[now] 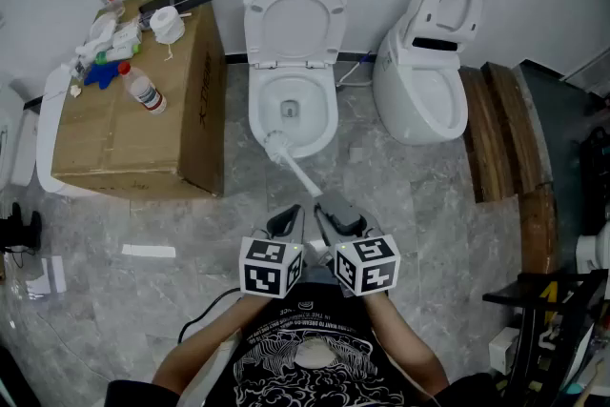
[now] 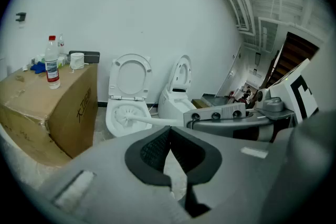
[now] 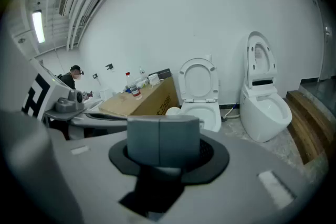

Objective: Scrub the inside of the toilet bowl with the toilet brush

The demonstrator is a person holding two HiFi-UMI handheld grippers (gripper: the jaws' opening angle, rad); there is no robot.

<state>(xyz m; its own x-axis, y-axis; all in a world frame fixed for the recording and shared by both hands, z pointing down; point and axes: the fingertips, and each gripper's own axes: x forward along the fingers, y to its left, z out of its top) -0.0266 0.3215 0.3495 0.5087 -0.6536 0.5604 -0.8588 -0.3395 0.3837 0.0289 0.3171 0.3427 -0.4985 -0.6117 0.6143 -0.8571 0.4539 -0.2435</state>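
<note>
A white toilet [image 1: 291, 100] stands in the middle with its seat and lid up; it also shows in the left gripper view [image 2: 126, 107] and the right gripper view [image 3: 202, 107]. The white toilet brush [image 1: 278, 145] has its head at the bowl's front rim, its handle slanting back toward me. My right gripper [image 1: 329, 202] is shut on the handle's end, the grey pads pressed together [image 3: 160, 134]. Beside it, my left gripper [image 1: 289, 222] is shut with nothing held [image 2: 169, 134]. From the left gripper view the brush [image 2: 125, 115] hangs in front of the bowl.
A second toilet [image 1: 424, 62] stands to the right, wooden boards [image 1: 505, 129] beyond it. A cardboard box [image 1: 133, 129] on the left carries a bottle [image 1: 143, 89], a paper roll [image 1: 168, 24] and small items. A white strip [image 1: 149, 251] lies on the marble floor.
</note>
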